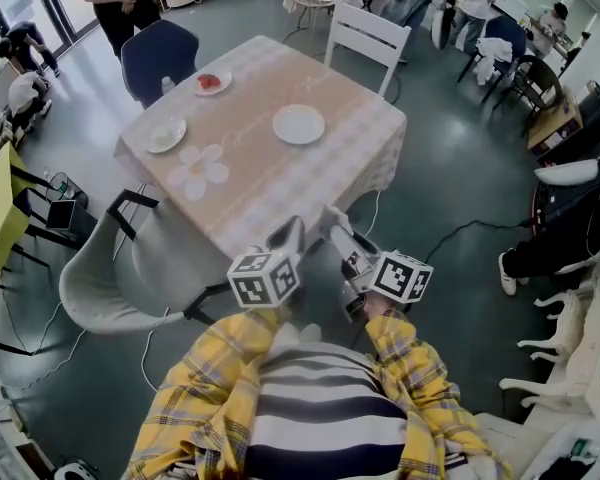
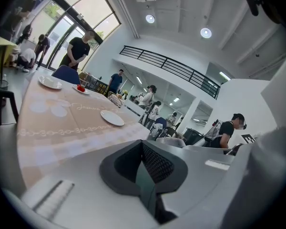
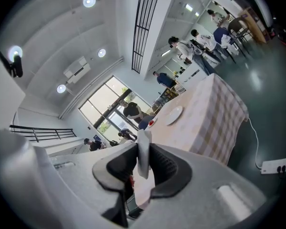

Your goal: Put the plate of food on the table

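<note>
Plate of food is carried in the air just short of the near edge of the surface, its thin rim pinched between the jaws of the right gripper and, apparently, the left gripper; three other plates sit farther across the surface; setting it down remains to be done

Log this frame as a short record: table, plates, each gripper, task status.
table: checked cloth, three plates on it
plates: empty plate at centre; plate with red food at the far corner; third plate by the left edge
right gripper: shut on the held plate, white rim
left gripper: shut on a thin edge, apparently the same plate
status: held plate not yet on the table
</note>
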Demonstrator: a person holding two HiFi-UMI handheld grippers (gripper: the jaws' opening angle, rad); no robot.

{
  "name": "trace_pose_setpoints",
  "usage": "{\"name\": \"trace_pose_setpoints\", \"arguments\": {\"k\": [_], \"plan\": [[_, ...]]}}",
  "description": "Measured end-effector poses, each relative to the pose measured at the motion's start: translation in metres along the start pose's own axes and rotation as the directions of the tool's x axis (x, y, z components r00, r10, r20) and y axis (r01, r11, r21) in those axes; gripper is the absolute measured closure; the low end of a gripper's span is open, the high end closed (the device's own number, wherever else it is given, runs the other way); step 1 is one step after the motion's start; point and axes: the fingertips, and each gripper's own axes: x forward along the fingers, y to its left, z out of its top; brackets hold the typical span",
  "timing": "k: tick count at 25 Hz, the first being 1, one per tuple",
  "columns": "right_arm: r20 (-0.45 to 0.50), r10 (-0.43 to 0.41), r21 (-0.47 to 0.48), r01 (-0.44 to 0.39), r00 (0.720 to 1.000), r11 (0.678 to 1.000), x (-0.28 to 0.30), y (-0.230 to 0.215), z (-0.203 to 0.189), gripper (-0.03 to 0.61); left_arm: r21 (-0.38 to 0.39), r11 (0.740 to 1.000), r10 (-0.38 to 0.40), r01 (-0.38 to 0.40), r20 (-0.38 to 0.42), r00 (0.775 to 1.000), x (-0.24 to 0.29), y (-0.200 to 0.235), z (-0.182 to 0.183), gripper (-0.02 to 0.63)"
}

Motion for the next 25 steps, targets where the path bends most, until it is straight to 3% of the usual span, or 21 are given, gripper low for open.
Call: {"name": "trace_pose_setpoints", "arguments": {"k": [15, 25], "plan": [[-0.073, 0.018, 0.029, -0.016, 0.997, 0.999, 0.080, -0.034, 0.048, 0.500, -0.036, 0.998, 0.042, -0.042, -0.010, 0.999, 0.077, 0.040, 0.039, 0.627], [-0.089, 0.004, 0.016, -0.002, 0.996, 1.000, 0.142, -0.055, 0.082, 0.500, -0.043, 0.999, 0.022, -0.022, -0.006, 1.000, 0.129, 0.070, 0.077, 0.627]]}}
